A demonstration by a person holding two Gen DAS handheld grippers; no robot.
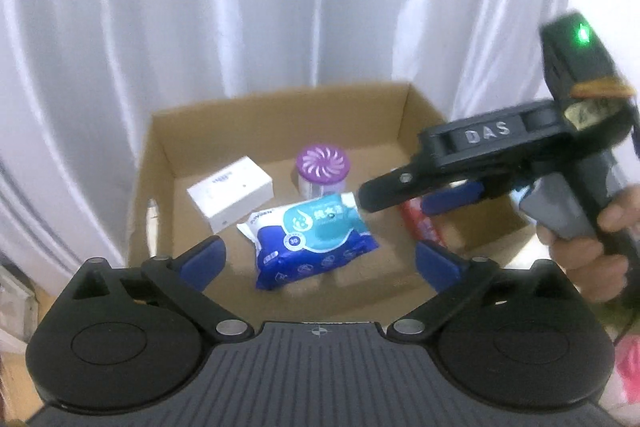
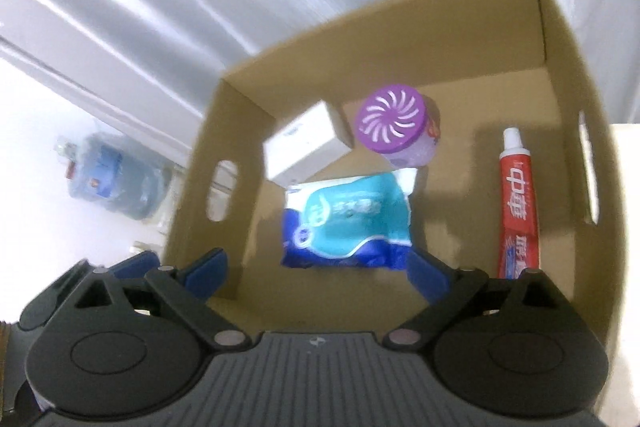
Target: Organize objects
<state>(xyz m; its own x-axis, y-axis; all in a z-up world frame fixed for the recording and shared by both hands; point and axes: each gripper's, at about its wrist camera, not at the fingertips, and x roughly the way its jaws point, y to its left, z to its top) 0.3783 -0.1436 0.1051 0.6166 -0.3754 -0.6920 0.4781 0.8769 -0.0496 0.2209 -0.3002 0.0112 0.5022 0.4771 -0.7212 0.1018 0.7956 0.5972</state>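
An open cardboard box [image 1: 280, 119] [image 2: 560, 39] holds a white carton [image 1: 230, 193] [image 2: 304, 147], a purple-lidded air freshener jar [image 1: 322, 167] [image 2: 394, 129], a blue wet-wipes pack [image 1: 312, 239] [image 2: 348, 223] and a red toothpaste tube [image 2: 518, 203], partly hidden in the left wrist view [image 1: 424, 227]. My left gripper [image 1: 320, 261] is open and empty at the box's near edge. My right gripper [image 2: 316, 267] is open and empty above the box; it also shows in the left wrist view [image 1: 408, 195], over the toothpaste.
White curtains [image 1: 240, 7] hang behind the box. A large blue water bottle [image 2: 112, 183] stands on the floor to the left of the box. The box has cut-out handles [image 2: 220, 191] in its side walls.
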